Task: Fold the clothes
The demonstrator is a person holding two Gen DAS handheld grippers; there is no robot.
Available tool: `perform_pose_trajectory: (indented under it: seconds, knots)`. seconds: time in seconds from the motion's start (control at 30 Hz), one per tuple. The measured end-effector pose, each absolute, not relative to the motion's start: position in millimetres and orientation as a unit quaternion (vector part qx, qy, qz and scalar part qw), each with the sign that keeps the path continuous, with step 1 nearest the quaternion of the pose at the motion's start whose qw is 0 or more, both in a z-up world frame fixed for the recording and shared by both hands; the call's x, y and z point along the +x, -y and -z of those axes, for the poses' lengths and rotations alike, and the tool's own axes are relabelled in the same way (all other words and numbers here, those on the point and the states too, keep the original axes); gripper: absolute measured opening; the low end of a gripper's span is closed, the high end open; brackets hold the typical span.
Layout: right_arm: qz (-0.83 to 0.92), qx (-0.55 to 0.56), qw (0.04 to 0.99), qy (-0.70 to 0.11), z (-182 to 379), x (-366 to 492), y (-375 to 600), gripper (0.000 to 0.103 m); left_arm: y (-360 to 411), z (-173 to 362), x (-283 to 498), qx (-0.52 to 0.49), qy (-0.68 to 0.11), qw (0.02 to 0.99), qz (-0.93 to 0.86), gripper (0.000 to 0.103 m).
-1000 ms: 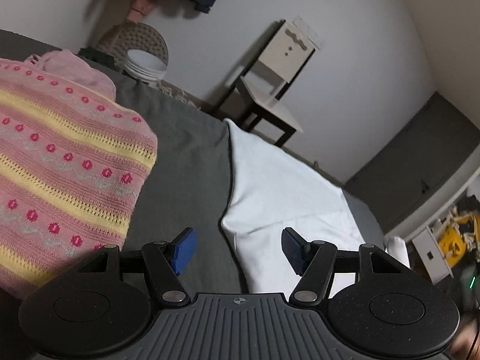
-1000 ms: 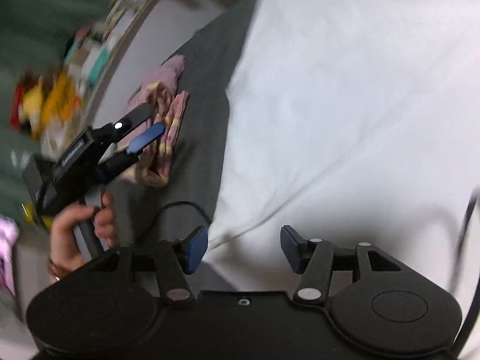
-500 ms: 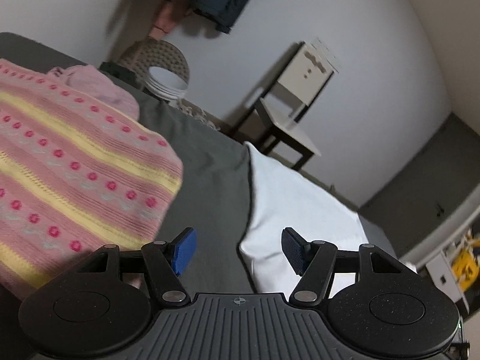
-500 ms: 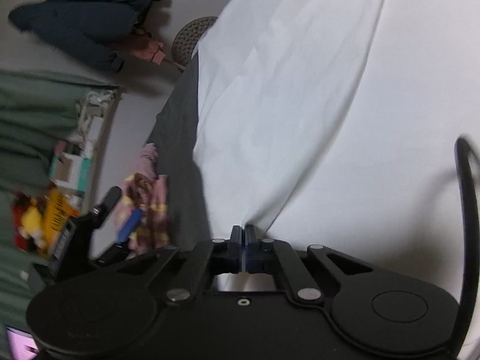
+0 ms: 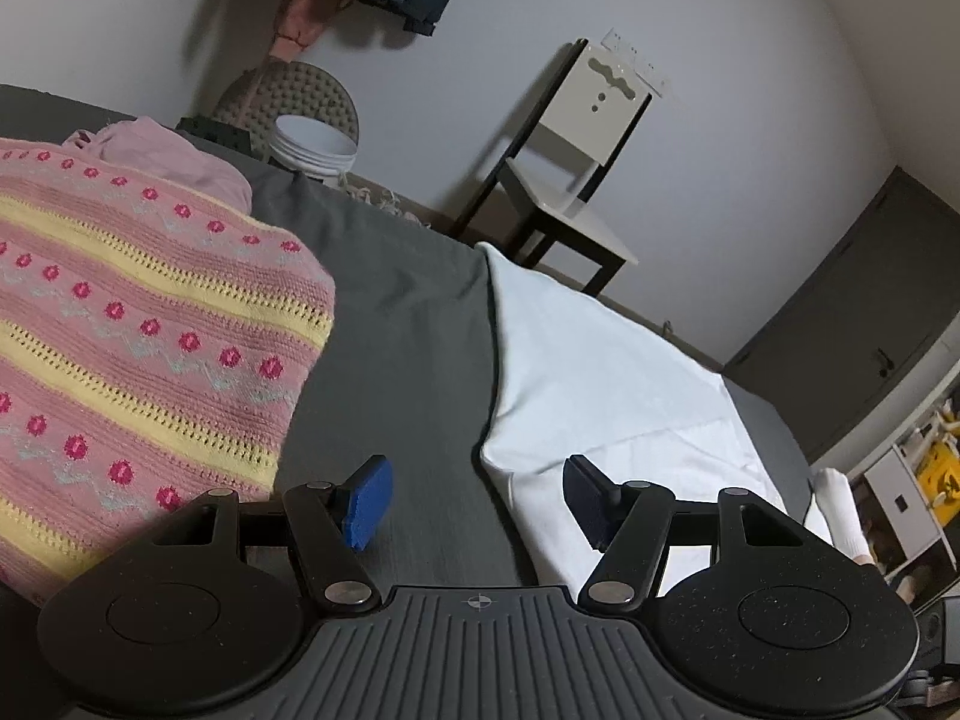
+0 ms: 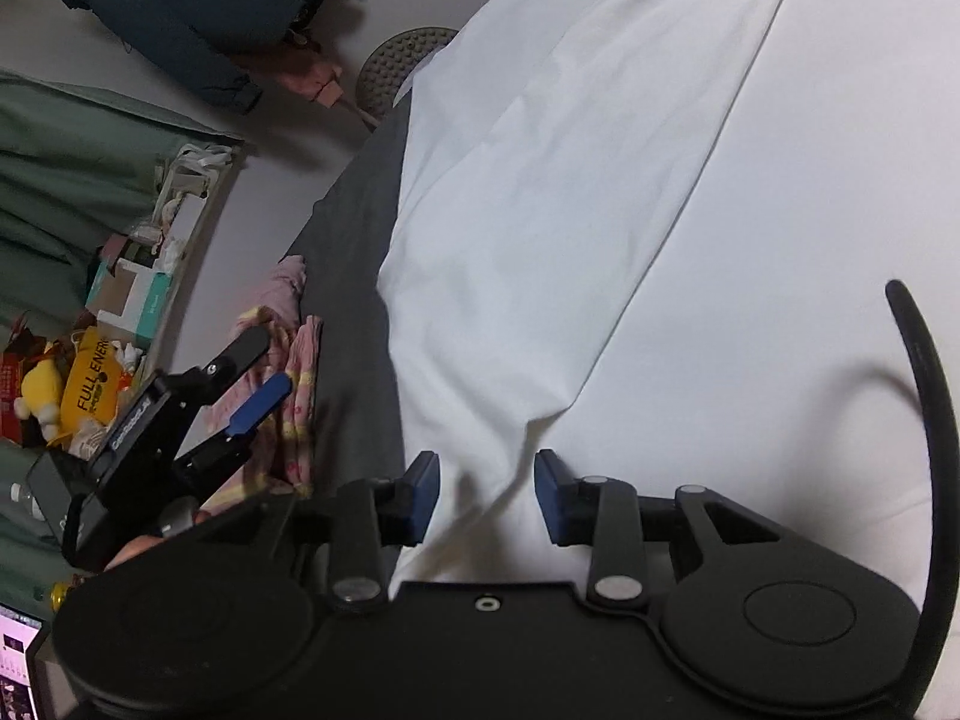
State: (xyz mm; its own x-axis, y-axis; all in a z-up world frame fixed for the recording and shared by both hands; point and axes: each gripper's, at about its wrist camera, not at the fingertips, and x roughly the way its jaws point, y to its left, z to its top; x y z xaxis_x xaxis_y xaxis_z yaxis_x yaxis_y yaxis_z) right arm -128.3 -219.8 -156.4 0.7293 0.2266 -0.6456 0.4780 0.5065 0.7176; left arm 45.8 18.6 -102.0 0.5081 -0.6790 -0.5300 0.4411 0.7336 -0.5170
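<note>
Left claw (image 5: 477, 501) spread, empty, above grey bed (image 5: 396, 324) | right claw (image 6: 486, 498) spread, a ridge of white cloth (image 6: 600, 228) between its pads, perhaps touching | pink knitted garment (image 5: 138, 348) at 9 o'clock in left view, white cloth at 3.
</note>
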Motion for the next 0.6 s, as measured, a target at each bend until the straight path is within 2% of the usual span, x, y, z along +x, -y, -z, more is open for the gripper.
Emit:
perform_pose_trajectory:
  seconds: [0.1,0.23,0.4,0.5,0.57,0.6]
  knots:
    - [0.129,0.526,0.775,-0.325,156.2,-135.6,234.9,0.035,-18.4,101.5,44.3,-0.159,-0.371,0.851,0.335,0.063]
    - [0.166,0.583,0.740,-0.293,159.2,-141.9,268.9,0.049,-13.6,99.9,42.0,-0.165,-0.368,0.838,0.367,0.063]
    - [0.163,0.626,0.713,-0.271,165.4,-135.9,296.1,0.048,5.7,95.0,33.8,-0.150,-0.358,0.802,0.453,0.063]
    - [0.173,0.616,0.721,-0.264,165.8,-129.2,303.0,0.041,15.7,92.6,27.5,-0.120,-0.357,0.796,0.474,0.063]
    - [0.188,0.595,0.735,-0.265,164.9,-125.2,304.5,0.029,20.4,92.0,24.5,-0.105,-0.362,0.790,0.485,0.063]
    - [0.196,0.583,0.742,-0.265,164.5,-123.5,304.6,0.019,22.2,92.1,23.4,-0.099,-0.365,0.786,0.488,0.063]
